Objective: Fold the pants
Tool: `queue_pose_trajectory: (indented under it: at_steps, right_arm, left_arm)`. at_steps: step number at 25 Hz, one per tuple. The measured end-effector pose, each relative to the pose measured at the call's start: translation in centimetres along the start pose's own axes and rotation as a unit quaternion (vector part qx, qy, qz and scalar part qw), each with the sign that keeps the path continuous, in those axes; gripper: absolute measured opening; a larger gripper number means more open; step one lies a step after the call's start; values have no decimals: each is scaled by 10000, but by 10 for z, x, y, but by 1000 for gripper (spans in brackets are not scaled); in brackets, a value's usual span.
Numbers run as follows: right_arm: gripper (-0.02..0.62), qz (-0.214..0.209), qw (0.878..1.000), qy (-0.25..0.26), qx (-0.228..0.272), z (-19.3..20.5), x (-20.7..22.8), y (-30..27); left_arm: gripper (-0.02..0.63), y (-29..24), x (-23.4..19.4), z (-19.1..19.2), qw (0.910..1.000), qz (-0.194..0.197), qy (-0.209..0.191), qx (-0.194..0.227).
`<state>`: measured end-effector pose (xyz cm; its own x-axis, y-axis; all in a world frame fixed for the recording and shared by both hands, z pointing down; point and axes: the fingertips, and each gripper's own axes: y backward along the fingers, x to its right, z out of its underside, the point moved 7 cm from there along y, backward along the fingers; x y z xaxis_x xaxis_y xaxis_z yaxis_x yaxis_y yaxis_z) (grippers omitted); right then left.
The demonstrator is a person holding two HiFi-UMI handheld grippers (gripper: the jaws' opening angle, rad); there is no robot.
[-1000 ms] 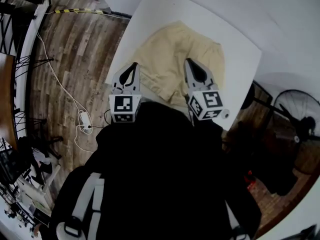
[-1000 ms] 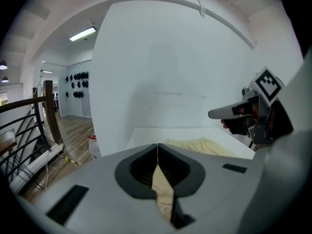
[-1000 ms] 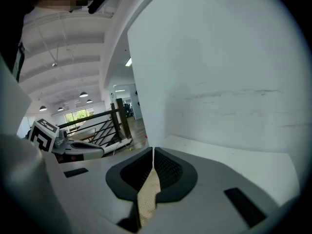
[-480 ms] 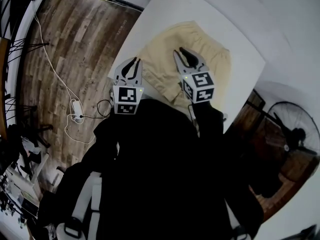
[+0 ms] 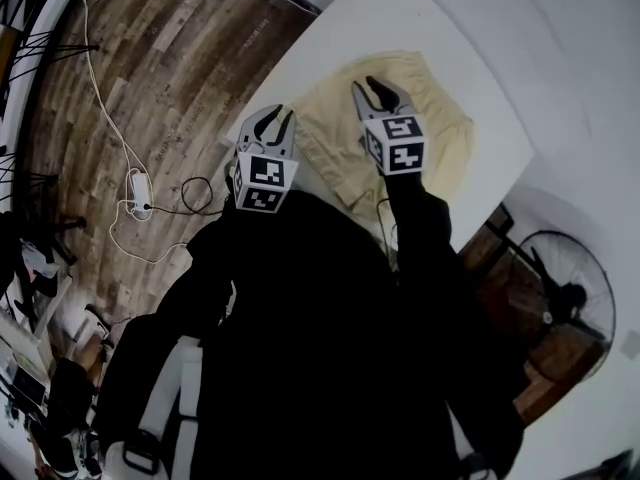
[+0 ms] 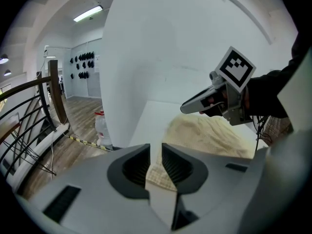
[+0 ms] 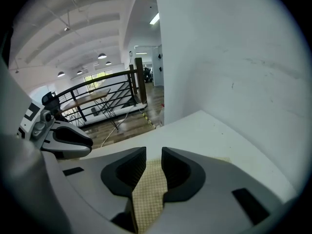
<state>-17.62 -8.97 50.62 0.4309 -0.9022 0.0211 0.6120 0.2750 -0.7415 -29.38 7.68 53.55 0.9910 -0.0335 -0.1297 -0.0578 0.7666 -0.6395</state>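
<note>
Left gripper (image 5: 272,120) and right gripper (image 5: 379,92) each clamped on the near edge of the pants (image 5: 445,128), lying on the table (image 5: 400,18); folding looked barely begun.

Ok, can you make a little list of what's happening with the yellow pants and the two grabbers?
garment: pale yellow pants, on the table
surface: white table
left gripper: jaws closed on an edge of the pants
right gripper: jaws closed on the pants cloth
floor: wooden planks
</note>
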Motion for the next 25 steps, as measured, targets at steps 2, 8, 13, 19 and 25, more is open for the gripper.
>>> queue_pose_trajectory:
  at_steps: [2,8,13,19,25]
  right_arm:
    - [86,6,9999,5,-125,2,-3,-13]
    - [86,77,9987,49,-492,8,-7,-46]
    - [86,127,9969,-127,-767,16,-1,-70]
    - [86,498,9932,-383,-976,21,16,-87]
    - [86,508,9908,-533,-1134,24,32,-94]
  left_arm:
    - [58,-4,-4,6,9999,20,20,-116]
    - [58,-15,-14,21,9991,108,-54,-410]
    - [58,-26,-19,36,9974,216,-54,-685]
    - [58,-34,-27,48,9956,330,22,-875]
    - [58,-42,-23,52,9942,457,125,-964]
